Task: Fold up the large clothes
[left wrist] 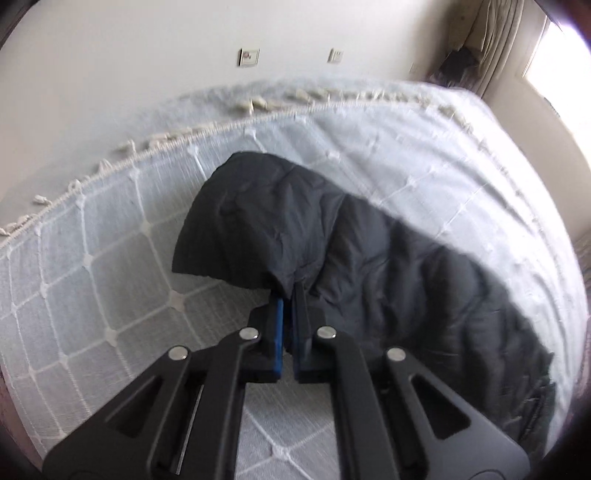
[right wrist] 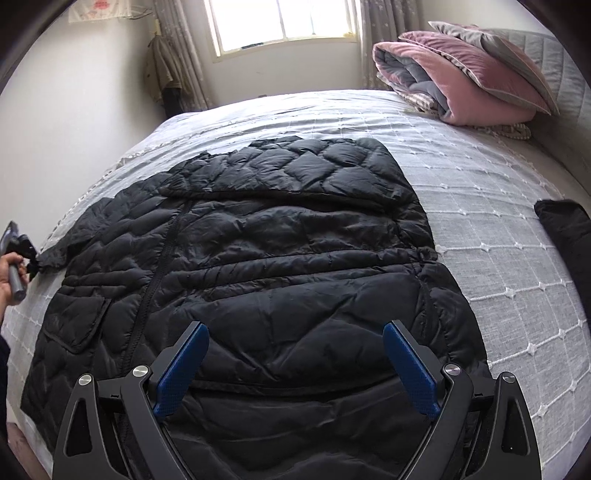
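Observation:
A large black quilted puffer jacket [right wrist: 280,258] lies spread flat on the bed, zipper up, one sleeve folded across its upper part. My right gripper [right wrist: 295,332] is open and empty, hovering over the jacket's lower body. My left gripper [left wrist: 290,291] is shut on the cuff of the jacket's sleeve [left wrist: 266,229] and holds it lifted off the bedspread. In the right wrist view the left gripper [right wrist: 31,264] shows at the far left edge, pinching the sleeve end [right wrist: 51,258].
The bed has a pale grey checked bedspread [right wrist: 498,229] with a tasselled fringe [left wrist: 155,144] along the wall side. Folded pink and grey quilts [right wrist: 461,85] sit at the headboard. A dark item [right wrist: 565,229] lies at the right edge. A window [right wrist: 280,22] is behind.

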The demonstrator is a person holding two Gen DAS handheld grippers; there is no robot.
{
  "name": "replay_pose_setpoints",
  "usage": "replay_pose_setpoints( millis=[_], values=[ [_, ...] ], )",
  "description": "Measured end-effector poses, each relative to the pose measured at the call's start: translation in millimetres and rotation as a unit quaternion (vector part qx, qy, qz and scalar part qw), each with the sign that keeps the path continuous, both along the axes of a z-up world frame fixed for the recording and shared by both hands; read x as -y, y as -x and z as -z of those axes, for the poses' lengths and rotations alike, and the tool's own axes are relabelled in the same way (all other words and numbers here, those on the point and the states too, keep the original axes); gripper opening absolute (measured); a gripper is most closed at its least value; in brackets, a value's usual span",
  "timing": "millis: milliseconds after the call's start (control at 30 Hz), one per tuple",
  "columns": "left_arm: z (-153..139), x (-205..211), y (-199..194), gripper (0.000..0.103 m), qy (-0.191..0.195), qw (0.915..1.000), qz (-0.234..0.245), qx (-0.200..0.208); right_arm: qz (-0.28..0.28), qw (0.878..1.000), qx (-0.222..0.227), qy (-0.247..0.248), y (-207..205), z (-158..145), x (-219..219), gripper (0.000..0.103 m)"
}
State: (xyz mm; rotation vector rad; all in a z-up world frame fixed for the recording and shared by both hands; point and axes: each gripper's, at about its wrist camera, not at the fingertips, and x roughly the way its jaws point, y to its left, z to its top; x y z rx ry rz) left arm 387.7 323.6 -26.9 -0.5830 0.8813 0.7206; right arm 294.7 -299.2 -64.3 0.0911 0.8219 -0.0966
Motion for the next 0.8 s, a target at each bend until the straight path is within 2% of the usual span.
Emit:
replay_pose_setpoints(
  millis=[133,233,300,400,467,533,667,733,800],
  values=[
    [-33,3,7,0.004,-0.014,0.9995,0.006,0.029,0.009,1.000,-0.004,-0.022,0,-1,10,0.096],
    [-60,19,11,0.004,-0.032,0.9971,0.024,0.065,0.018,0.999,-0.008,-0.033,0,0,16,0.096],
    [-83,42,11,0.004,-0.050,0.9931,0.051,0.093,0.024,0.999,-0.010,-0.046,-1,0,22,0.096],
    [-112,87,11,0.004,-0.067,0.9823,0.097,0.146,0.035,0.996,-0.013,-0.076,0,-1,32,0.096],
    [-127,122,9,0.004,-0.065,0.9733,0.132,0.176,0.042,0.995,-0.016,-0.090,0,-1,38,0.096],
    [-140,163,8,0.004,-0.061,0.9604,0.179,0.205,0.049,0.994,-0.020,-0.096,0,-1,43,0.096],
    [-150,250,5,0.004,-0.039,0.9245,0.279,0.257,0.066,0.991,-0.029,-0.109,-1,1,55,0.096],
    [-145,293,2,0.004,-0.038,0.9088,0.322,0.263,0.073,0.989,-0.033,-0.125,-1,3,62,0.096],
    [-131,337,-5,0.004,-0.052,0.9000,0.355,0.248,0.078,0.986,-0.038,-0.139,-1,4,66,0.096]
  ],
)
